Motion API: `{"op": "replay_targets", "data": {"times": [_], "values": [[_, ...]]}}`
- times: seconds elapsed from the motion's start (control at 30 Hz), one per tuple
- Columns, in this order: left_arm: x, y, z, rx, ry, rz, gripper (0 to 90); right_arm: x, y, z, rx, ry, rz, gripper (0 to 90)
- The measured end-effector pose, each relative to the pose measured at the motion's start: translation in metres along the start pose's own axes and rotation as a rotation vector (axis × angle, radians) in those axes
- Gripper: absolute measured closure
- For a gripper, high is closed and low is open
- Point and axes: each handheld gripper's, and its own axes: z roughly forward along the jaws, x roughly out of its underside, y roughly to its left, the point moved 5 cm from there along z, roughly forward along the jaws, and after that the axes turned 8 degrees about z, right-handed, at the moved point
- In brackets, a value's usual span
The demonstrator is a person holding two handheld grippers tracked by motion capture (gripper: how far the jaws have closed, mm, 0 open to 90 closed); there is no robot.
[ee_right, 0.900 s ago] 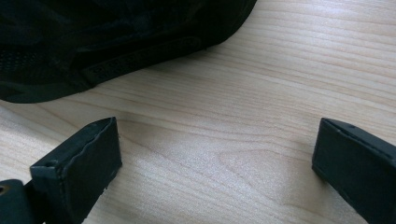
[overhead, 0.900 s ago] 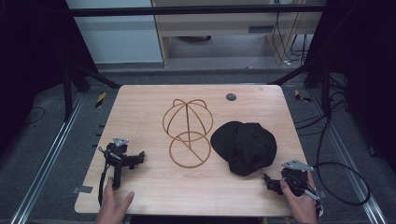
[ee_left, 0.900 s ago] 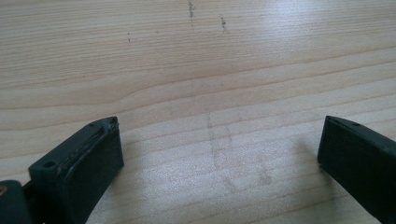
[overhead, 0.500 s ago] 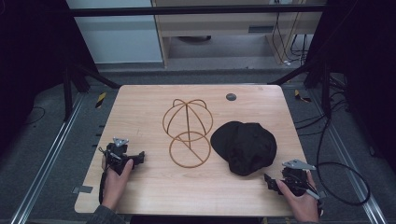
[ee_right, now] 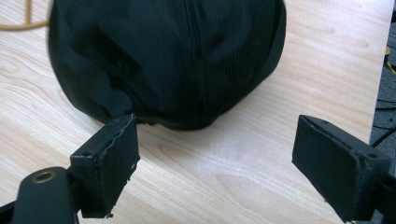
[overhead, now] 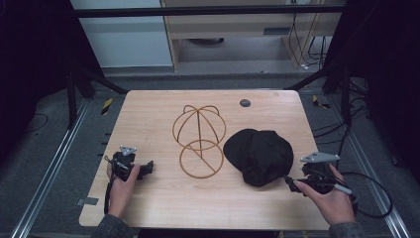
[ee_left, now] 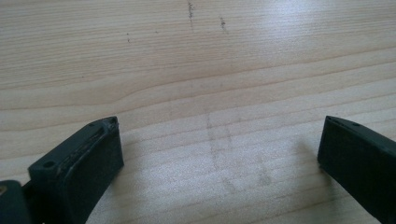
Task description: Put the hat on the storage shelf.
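The wooden table is the biggest thing here; its near edge is cut off by the bottom of the high view, and the surroundings sink into dark where little can be made out. On it, right of centre, lies the black cap, a soft dark mound whose brim and seams are hard to tell apart from above. In the right gripper view the cap runs past the top edge, and its near rim sits just beyond the left jaw tip; whether they touch I cannot tell. Just left of the cap stands the wire hat stand, 1 ring base on the table with a domed frame above it, close to the cap. The right gripper, held near the table's right front corner, has its 2 jaws spread wide with bare wood between them. The left gripper, near the front left, is likewise spread, over bare wood. A small dark disc sits near the far edge.
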Motion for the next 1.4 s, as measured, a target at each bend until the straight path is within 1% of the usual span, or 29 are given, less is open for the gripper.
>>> {"op": "replay_targets", "data": {"times": [0.07, 0.1, 0.13, 0.17, 0.23, 0.3, 0.37, 0.4, 0.43, 0.5, 0.53, 0.57, 0.63, 0.67, 0.83, 0.87, 0.9, 0.97, 1.03, 1.1, 1.13, 1.17, 1.2, 1.23, 1.27, 1.3, 1.33, 1.37, 1.4], "values": [[0.000, 0.000, 0.000, 0.000, 0.000, 0.000, 0.0, -0.009, 0.002, -0.004, -0.015, 0.007, -0.003, 15.0], [0.000, 0.000, 0.000, 0.000, 0.000, 0.000, 0.0, -0.009, 0.002, -0.004, -0.015, 0.007, -0.003, 15.0], [0.000, 0.000, 0.000, 0.000, -0.002, 0.000, 0.0, -0.018, 0.004, -0.008, -0.017, 0.022, -0.021, 15.6], [0.000, 0.000, 0.000, 0.000, -0.002, 0.000, 0.0, -0.018, 0.004, -0.008, -0.017, 0.022, -0.021, 15.6], [0.000, 0.000, 0.000, 0.000, -0.002, -0.001, 0.0, -0.024, 0.006, -0.010, -0.016, 0.034, -0.032, 16.2], [0.000, 0.000, 0.000, 0.000, -0.001, -0.001, 0.0, -0.034, 0.009, -0.012, -0.025, 0.044, -0.039, 16.7], [0.000, 0.000, 0.000, 0.000, -0.001, 0.000, 0.0, -0.046, 0.014, -0.013, -0.032, 0.055, -0.059, 17.1], [0.000, 0.000, 0.000, 0.000, -0.001, 0.000, 0.0, -0.046, 0.014, -0.013, -0.032, 0.055, -0.059, 17.1], [0.000, 0.000, 0.000, 0.000, -0.001, 0.000, 0.0, -0.055, 0.019, -0.014, -0.038, 0.061, -0.077, 17.7], [0.000, 0.000, 0.000, 0.000, -0.001, 0.000, 0.0, -0.064, 0.022, -0.013, -0.049, 0.059, -0.084, 18.4], [0.000, 0.000, 0.000, 0.000, -0.001, 0.000, 0.0, -0.064, 0.022, -0.013, -0.049, 0.059, -0.084, 18.4], [0.000, 0.000, 0.000, -0.001, -0.001, -0.001, 0.0, -0.073, 0.026, -0.013, -0.041, 0.065, -0.096, 19.1], [0.000, 0.000, 0.000, -0.001, -0.001, -0.001, 0.0, -0.076, 0.027, -0.012, -0.041, 0.063, -0.099, 19.0], [0.000, 0.000, 0.000, -0.001, -0.001, -0.001, 0.0, -0.082, 0.030, -0.009, -0.057, 0.065, -0.097, 19.0], [0.000, 0.000, 0.000, -0.001, -0.001, -0.001, 0.0, -0.086, 0.032, 0.001, -0.053, 0.083, -0.094, 20.2], [0.000, 0.000, 0.000, -0.001, -0.001, -0.001, 0.0, -0.086, 0.031, 0.005, -0.050, 0.089, -0.083, 20.1], [0.000, 0.000, 0.000, -0.001, -0.001, -0.001, 0.0, -0.086, 0.029, 0.011, -0.064, 0.100, -0.064, 18.5], [0.000, -0.001, 0.000, -0.002, -0.002, -0.003, 0.0, -0.086, 0.029, 0.013, -0.069, 0.105, -0.053, 17.9], [0.000, -0.001, 0.000, -0.003, -0.005, -0.004, 0.0, -0.087, 0.028, 0.020, -0.066, 0.124, -0.048, 16.7], [0.000, -0.001, 0.000, -0.004, 0.000, -0.001, 0.0, -0.089, 0.027, 0.025, -0.060, 0.133, -0.039, 18.1], [0.000, -0.002, 0.000, -0.003, -0.001, 0.000, 0.0, -0.089, 0.026, 0.030, -0.059, 0.148, -0.039, 19.3], [0.000, -0.002, 0.000, -0.003, -0.001, 0.000, 0.0, -0.089, 0.026, 0.030, -0.059, 0.148, -0.039, 19.3], [-0.001, -0.002, 0.000, -0.002, 0.000, 0.000, 0.0, -0.089, 0.026, 0.033, -0.055, 0.158, -0.034, 21.8], [-0.001, -0.003, 0.001, 0.001, -0.003, 0.000, 0.0, -0.088, 0.025, 0.038, -0.062, 0.167, -0.036, 26.6], [-0.001, -0.003, 0.001, 0.001, -0.003, 0.000, 0.0, -0.088, 0.025, 0.038, -0.062, 0.167, -0.036, 26.6], [-0.001, -0.003, 0.001, 0.002, -0.002, 0.002, 0.0, -0.087, 0.024, 0.042, -0.078, 0.181, -0.031, 33.4], [-0.001, -0.003, 0.001, 0.002, -0.002, 0.002, 0.0, -0.087, 0.024, 0.042, -0.078, 0.181, -0.031, 33.4], [-0.001, -0.004, 0.001, 0.004, -0.003, 0.004, 0.0, -0.086, 0.024, 0.045, -0.095, 0.185, -0.025, 39.4], [-0.001, -0.004, 0.000, 0.004, -0.003, 0.005, 0.0, -0.086, 0.024, 0.045, -0.095, 0.185, -0.025, 39.4]]}}
